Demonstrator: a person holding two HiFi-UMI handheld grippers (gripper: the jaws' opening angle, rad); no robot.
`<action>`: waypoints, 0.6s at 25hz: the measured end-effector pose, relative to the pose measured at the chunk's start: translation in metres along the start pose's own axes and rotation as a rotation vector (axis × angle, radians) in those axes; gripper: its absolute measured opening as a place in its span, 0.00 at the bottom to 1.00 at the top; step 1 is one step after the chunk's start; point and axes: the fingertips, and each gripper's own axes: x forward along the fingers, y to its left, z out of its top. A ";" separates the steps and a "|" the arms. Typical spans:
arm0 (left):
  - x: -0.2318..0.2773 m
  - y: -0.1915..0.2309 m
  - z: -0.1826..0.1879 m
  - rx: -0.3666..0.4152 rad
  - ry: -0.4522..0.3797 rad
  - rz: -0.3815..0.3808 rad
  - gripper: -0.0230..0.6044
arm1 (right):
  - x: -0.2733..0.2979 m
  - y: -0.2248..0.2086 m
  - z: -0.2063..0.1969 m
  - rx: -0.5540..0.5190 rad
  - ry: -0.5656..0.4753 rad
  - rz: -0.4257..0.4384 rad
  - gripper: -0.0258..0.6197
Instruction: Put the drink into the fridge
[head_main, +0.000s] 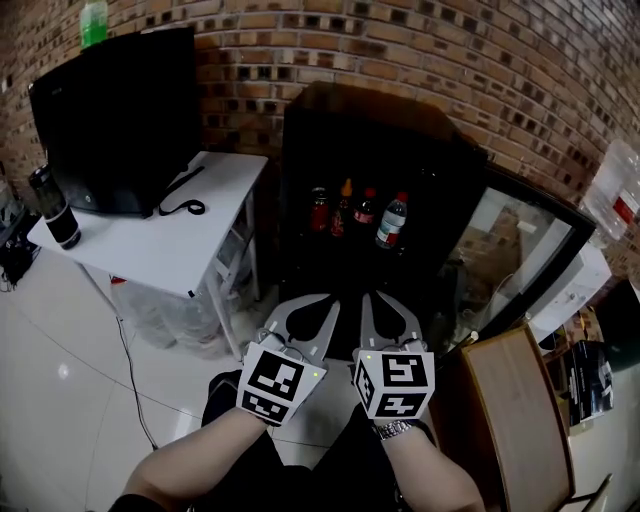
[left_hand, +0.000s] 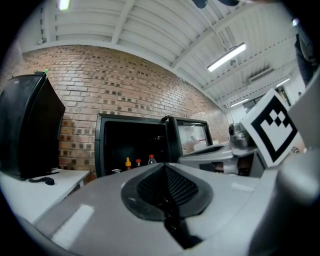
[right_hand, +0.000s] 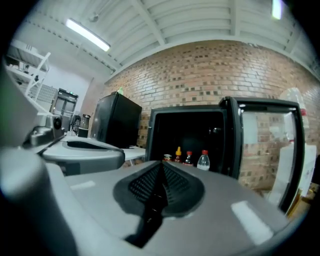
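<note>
Rough brick wall (head_main: 400, 50) behind boxy black fridge (head_main: 380, 130); ribbed left tongs (left_hand: 162, 167) and right tongs (right_hand: 161, 164) closed, empty.

The head view looks steeply down on the fridge (head_main: 400, 130), which the 2 gripper views face level.

Black fridge (head_main: 380, 125); white table (head_main: 170, 250); red-brown brick wall (head_main: 420, 40); green bottle (head_main: 93, 22).
</note>
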 end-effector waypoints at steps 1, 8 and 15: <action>-0.004 -0.005 0.001 0.002 -0.001 0.001 0.04 | -0.007 0.002 0.001 0.001 -0.006 0.002 0.04; -0.025 -0.034 0.012 0.017 -0.018 0.001 0.04 | -0.047 0.010 0.010 -0.006 -0.044 0.016 0.04; -0.034 -0.051 0.022 0.022 -0.036 0.006 0.04 | -0.071 0.014 0.015 -0.018 -0.057 0.031 0.04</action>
